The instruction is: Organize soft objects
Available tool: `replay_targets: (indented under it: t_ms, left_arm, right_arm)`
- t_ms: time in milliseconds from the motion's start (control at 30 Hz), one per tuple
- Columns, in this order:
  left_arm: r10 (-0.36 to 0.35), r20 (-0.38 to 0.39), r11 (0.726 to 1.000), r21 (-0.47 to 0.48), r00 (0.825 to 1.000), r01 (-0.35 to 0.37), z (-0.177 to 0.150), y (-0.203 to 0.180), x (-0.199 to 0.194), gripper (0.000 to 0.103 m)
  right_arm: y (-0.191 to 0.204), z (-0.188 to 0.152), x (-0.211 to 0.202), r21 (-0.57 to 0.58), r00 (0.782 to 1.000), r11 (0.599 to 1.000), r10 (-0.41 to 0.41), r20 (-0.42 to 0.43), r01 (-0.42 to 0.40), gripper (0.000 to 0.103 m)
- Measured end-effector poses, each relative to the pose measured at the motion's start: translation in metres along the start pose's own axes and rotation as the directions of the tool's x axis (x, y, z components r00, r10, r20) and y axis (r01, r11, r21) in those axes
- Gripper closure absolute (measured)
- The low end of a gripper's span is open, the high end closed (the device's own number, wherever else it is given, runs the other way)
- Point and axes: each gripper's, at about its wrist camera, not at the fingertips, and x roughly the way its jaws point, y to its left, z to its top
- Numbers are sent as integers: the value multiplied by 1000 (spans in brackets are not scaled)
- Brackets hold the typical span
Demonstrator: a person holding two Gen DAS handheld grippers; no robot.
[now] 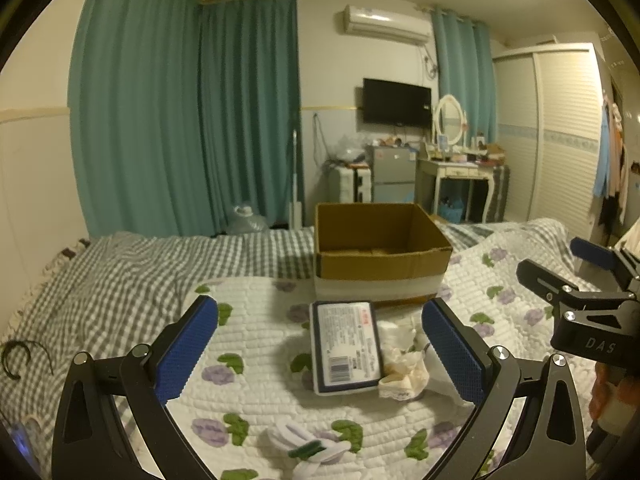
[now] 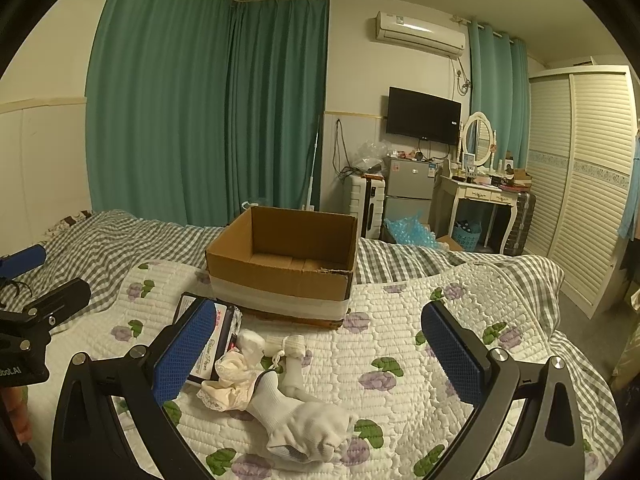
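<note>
An open cardboard box [image 1: 380, 256] [image 2: 286, 268] stands on the white floral quilt [image 1: 256, 396] [image 2: 400, 332], nothing showing inside. In front of it lie a flat tissue pack [image 1: 344, 344] [image 2: 212, 344], a crumpled cream lace cloth [image 1: 404, 372] [image 2: 230, 384], a white sock [image 2: 304, 428], small rolled white pieces [image 2: 280, 346] and a white-and-green sock [image 1: 312, 446]. My left gripper [image 1: 320, 352] is open above the pack and cloth. My right gripper [image 2: 316, 356] is open above the sock pile. The right gripper also shows at the right edge of the left view [image 1: 560, 276].
A grey checked bedspread [image 1: 120, 280] [image 2: 420, 264] covers the bed beyond the quilt. A black hair hoop [image 1: 16, 356] lies at left. Teal curtains [image 2: 208, 112], a small fridge [image 2: 408, 184], a dressing table [image 2: 480, 196] and a wardrobe [image 2: 580, 176] line the far walls.
</note>
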Motion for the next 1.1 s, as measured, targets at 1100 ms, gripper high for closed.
replay_targets:
  t_ms: [1100]
  left_arm:
    - [21,31,1000,1,999,-21,7,0,-9,0]
  right_arm:
    - [-1,4,-4,3,1000,1000,23,5,-23,0]
